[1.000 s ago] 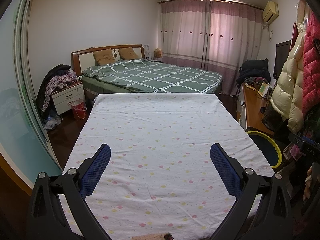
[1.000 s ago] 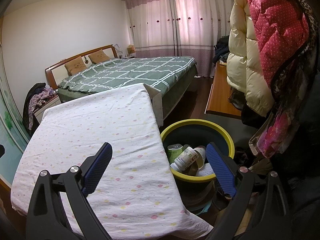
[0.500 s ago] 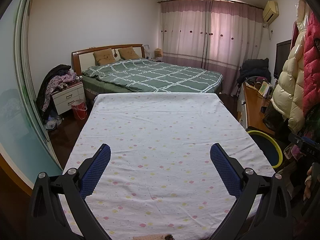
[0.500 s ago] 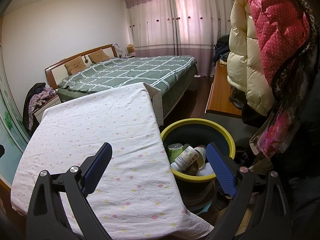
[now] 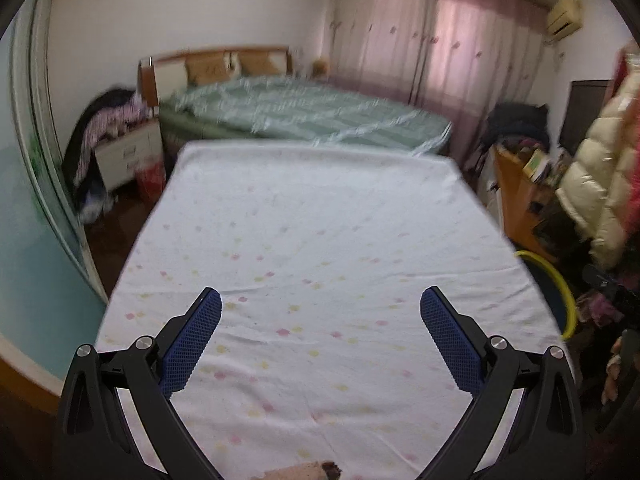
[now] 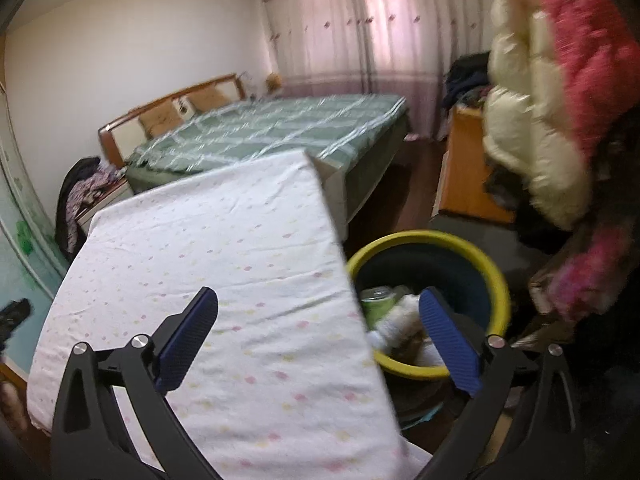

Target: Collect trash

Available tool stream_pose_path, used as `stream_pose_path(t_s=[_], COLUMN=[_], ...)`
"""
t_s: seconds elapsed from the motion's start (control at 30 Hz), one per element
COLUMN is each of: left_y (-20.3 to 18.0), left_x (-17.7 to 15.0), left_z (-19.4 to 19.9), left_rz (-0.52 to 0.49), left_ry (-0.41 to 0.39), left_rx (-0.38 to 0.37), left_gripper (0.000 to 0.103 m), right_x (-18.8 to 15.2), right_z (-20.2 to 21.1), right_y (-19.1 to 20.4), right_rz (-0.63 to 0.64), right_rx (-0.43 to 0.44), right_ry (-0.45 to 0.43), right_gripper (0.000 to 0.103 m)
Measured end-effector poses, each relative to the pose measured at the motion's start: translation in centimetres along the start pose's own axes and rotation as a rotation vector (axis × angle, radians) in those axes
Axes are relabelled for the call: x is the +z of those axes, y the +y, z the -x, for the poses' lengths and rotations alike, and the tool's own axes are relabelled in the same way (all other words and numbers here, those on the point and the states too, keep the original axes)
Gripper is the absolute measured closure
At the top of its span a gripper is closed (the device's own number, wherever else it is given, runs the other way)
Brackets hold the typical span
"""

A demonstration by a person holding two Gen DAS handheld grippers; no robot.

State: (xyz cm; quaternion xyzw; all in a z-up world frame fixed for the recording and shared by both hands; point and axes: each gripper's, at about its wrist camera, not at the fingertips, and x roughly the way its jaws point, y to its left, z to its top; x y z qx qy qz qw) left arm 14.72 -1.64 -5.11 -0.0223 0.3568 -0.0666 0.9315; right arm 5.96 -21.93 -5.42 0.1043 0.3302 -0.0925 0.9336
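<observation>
Late in the job, by the look of it: no litter left on the dotted sheet (image 5: 320, 240) of the near mattress, and the trash already down in the yellow-rimmed bin (image 6: 496, 280) just beside the mattress's right edge. Inside the bin, a green can (image 6: 376, 304) and a pale plastic bottle (image 6: 400, 318) with other scraps too blurred to name. Left gripper (image 5: 320, 300) spread wide over the sheet, nothing between its blue pads. Right gripper (image 6: 318, 300) with jaws opening toward full spread, nothing gripped; one finger over the sheet, the other over the bin's mouth. Next move probably a sweep for any last scrap: at the bottom edge of the left wrist view, a small tan-and-dark object (image 5: 304, 472), too cropped to identify, possibly worth a check. Sheet: soft cotton, lightly creased, white with pink and yellow dots, stretched over a flat rectangular slab. Bin: round, rigid, dark blue inside, smooth glossy rim. Pads: ribbed blue rubber on black plastic arms. Beyond, a green plaid quilt (image 5: 304, 112), and puffy quilted coats (image 6: 532, 120) hanging at right.
</observation>
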Motion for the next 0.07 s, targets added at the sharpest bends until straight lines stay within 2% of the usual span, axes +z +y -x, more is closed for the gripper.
stream_pose_path(t_s=[0.07], left_y=[1.1], left_x=[0.9], left_z=[-4.0], left_rz=[-0.018], left_ry=[0.055], left_rx=[0.073], left_gripper=[0.005], right_x=[0.6], right_z=[-2.8], right_y=[1.1], right_rz=[0.012], right_rx=[0.021], right_ry=[0.041], right_gripper=[0.007])
